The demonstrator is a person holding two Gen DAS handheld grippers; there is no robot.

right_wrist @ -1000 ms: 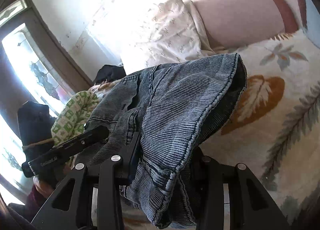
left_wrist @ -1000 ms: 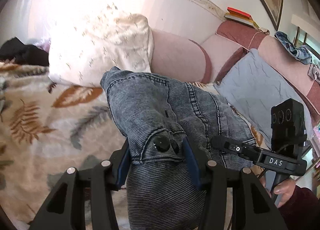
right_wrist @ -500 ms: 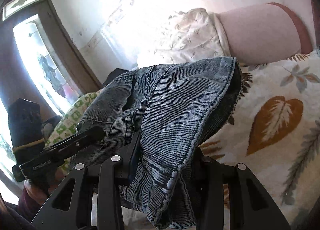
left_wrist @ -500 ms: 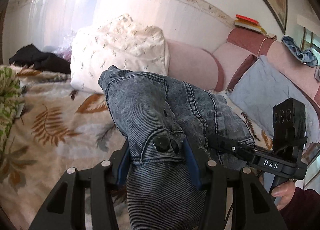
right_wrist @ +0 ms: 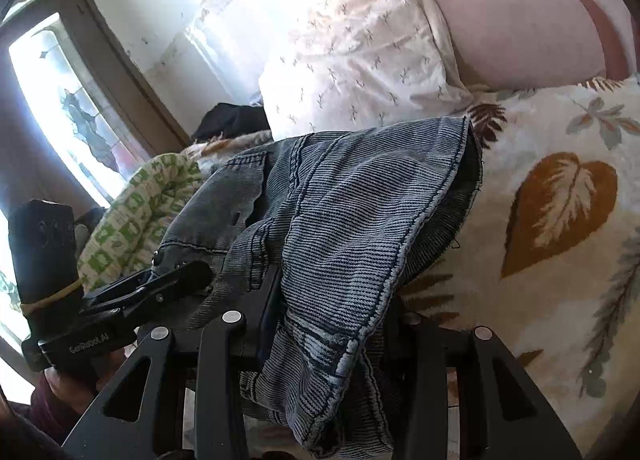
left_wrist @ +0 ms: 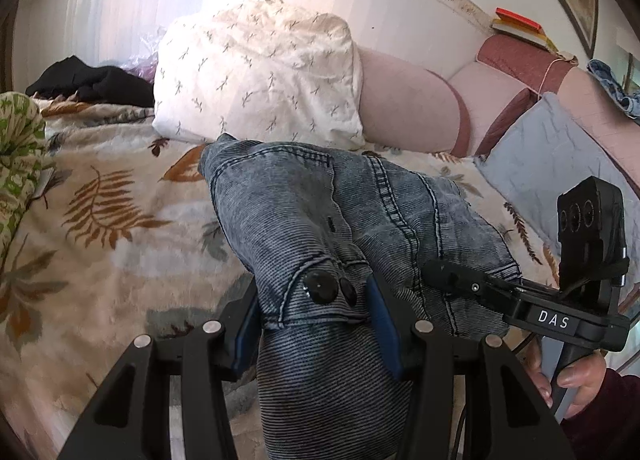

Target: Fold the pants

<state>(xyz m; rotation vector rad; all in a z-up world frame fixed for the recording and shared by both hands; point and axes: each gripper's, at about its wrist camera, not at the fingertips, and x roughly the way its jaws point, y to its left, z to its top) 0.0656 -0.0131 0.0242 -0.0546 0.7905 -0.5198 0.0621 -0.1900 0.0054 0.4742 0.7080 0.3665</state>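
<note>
Gripping the grey-blue ribbed denim pants (left_wrist: 320,228) in both sets of jaws, left at the buttoned waistband, I've swung them lower and further over the leaf-patterned bed blanket (left_wrist: 100,228); laying out comes next, I judge.

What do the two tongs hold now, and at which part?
Both hold the jeans. The left tongs grip the waistband at the button; the right tongs grip a stitched edge.

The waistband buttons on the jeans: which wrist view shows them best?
The left wrist view: the two dark buttons sit front and centre between the left gripper fingers on the jeans. The right wrist view shows them only small, beside the left gripper's tip.
</note>
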